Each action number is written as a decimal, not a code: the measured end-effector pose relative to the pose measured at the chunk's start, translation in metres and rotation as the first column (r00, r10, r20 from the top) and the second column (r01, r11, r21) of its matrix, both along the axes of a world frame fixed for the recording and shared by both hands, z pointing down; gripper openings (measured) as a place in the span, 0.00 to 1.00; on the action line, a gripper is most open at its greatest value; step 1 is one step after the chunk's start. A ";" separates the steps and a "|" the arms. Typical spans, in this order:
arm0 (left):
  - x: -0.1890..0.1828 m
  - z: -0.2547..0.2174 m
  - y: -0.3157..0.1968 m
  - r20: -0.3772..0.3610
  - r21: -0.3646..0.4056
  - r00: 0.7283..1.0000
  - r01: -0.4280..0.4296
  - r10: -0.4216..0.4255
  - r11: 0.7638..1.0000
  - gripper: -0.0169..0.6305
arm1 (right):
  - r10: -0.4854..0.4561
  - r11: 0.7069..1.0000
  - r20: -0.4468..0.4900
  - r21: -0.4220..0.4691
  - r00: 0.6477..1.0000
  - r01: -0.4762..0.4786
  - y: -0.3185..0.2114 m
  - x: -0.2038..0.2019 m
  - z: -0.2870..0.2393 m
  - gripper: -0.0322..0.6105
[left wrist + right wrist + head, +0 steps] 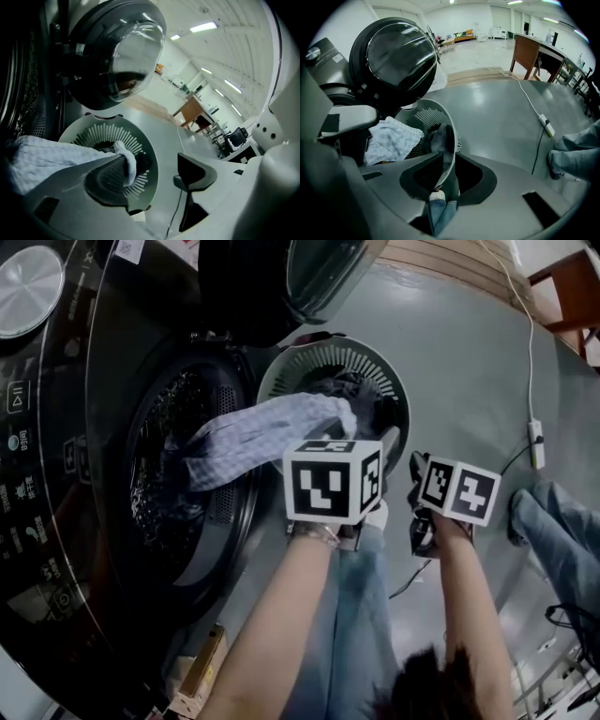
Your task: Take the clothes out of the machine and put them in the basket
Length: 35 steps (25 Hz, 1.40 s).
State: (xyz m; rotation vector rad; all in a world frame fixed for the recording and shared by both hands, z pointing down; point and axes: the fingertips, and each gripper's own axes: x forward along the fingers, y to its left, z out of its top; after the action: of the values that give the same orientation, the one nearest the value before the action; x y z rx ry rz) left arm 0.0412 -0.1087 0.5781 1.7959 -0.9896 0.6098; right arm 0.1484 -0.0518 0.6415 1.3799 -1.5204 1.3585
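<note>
- Grey floor (450,352) of a large room, seen from above.
- Right gripper (445,176): jaws nearly together, clamped on the rim of a slotted basket (431,115).
- Left gripper (152,161): jaws apart, gripping nothing. A pale checked cloth (51,159) lies against one jaw.
- The cloth stretches from the basket, over dark clothes (361,395), back into the drum of a black washing machine (103,352) with its door (309,268) open.

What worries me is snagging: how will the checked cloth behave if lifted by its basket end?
Probably floppy: the checked cloth sags in a band from the drum to the basket. Likely light, since its folds bunch loosely over the rim. It may drag or catch, as its other end lies at the drum's mouth.
</note>
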 end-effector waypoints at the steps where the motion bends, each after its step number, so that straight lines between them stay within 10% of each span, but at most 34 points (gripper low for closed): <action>1: -0.009 0.006 0.003 0.023 -0.011 1.000 0.004 -0.004 1.000 0.53 | -0.015 1.000 0.000 -0.003 1.000 0.015 0.001 -0.004 0.001 0.17; 5: -0.071 0.029 0.014 0.220 0.024 0.974 0.050 -0.054 0.998 0.64 | -0.074 0.997 0.000 -0.019 0.997 0.074 0.011 -0.024 0.006 0.17; 10: -0.182 0.056 0.031 0.504 0.068 0.851 0.128 -0.145 0.989 0.79 | -0.118 0.992 0.012 -0.033 0.993 0.118 0.021 -0.045 0.011 0.17; 17: -0.284 0.075 0.056 0.678 0.017 0.718 0.203 -0.160 0.979 0.81 | -0.189 0.981 0.021 -0.035 0.982 0.189 0.025 -0.070 0.011 0.17; 26: -0.307 0.100 0.047 0.704 0.007 0.690 0.230 -0.168 0.973 0.81 | -0.235 0.971 0.041 -0.040 0.971 0.237 0.026 -0.088 0.013 0.16; 35: -0.300 0.111 0.044 0.675 -0.026 0.730 0.170 -0.108 0.985 0.69 | -0.263 0.963 0.027 -0.052 0.964 0.264 0.033 -0.079 0.017 0.16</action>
State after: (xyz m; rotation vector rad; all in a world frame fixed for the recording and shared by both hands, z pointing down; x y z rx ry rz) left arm -0.2589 -0.0646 0.6890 1.4066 -1.5385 1.2386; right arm 0.0698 -0.0188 0.6588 1.0876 -1.6027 1.2408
